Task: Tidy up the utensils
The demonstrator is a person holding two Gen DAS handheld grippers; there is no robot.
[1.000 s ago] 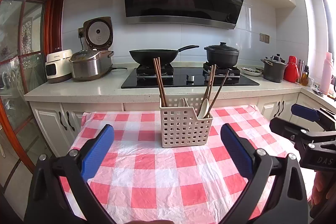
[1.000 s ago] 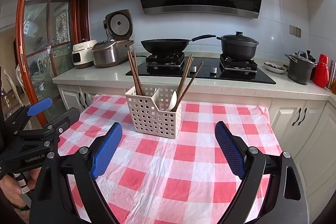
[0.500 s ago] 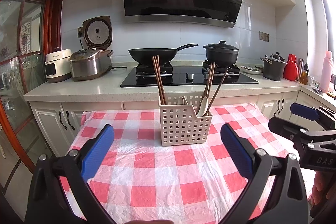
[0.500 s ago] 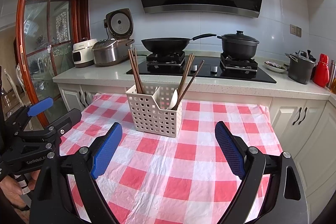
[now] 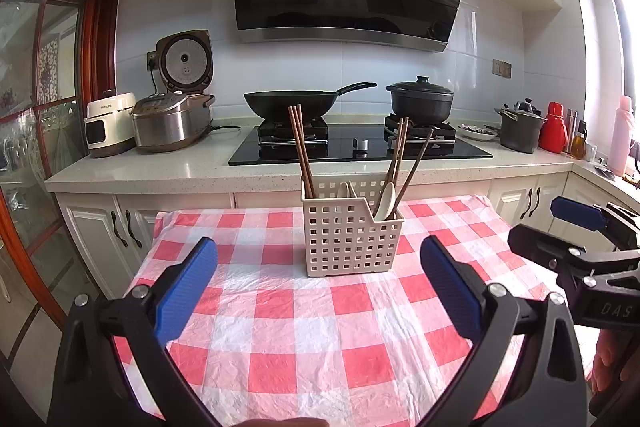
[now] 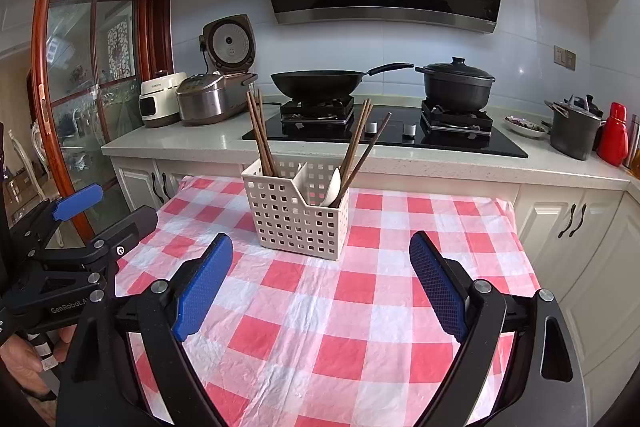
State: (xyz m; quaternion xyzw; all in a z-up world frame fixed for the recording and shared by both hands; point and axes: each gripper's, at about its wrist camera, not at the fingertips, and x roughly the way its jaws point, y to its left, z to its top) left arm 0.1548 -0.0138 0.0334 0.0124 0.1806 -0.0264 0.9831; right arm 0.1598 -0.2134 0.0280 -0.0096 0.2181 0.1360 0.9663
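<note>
A cream perforated utensil basket (image 5: pixel 352 235) (image 6: pixel 296 217) stands on the red-and-white checked tablecloth (image 5: pixel 304 327) (image 6: pixel 360 307). Brown chopsticks (image 5: pixel 302 151) (image 6: pixel 260 139) lean in its left compartment. More chopsticks (image 5: pixel 404 159) (image 6: pixel 362 143) and a white spoon (image 5: pixel 385 202) (image 6: pixel 332 189) rest in its right compartment. My left gripper (image 5: pixel 318 281) is open and empty, held back from the basket. My right gripper (image 6: pixel 320 279) is open and empty too, also short of the basket. Each gripper shows at the edge of the other's view.
Behind the table runs a counter (image 5: pixel 160 167) with a rice cooker (image 5: pixel 172 119), a wok (image 5: pixel 292 101) and a black pot (image 5: pixel 420 99) on the hob. A grey pot (image 5: pixel 518 129) and red flask (image 5: pixel 554 127) stand right. A hand (image 6: pixel 24 359) holds the left gripper.
Both views have shifted only slightly; the basket sits a touch lower and closer in frame. Both grippers stay open and empty.
</note>
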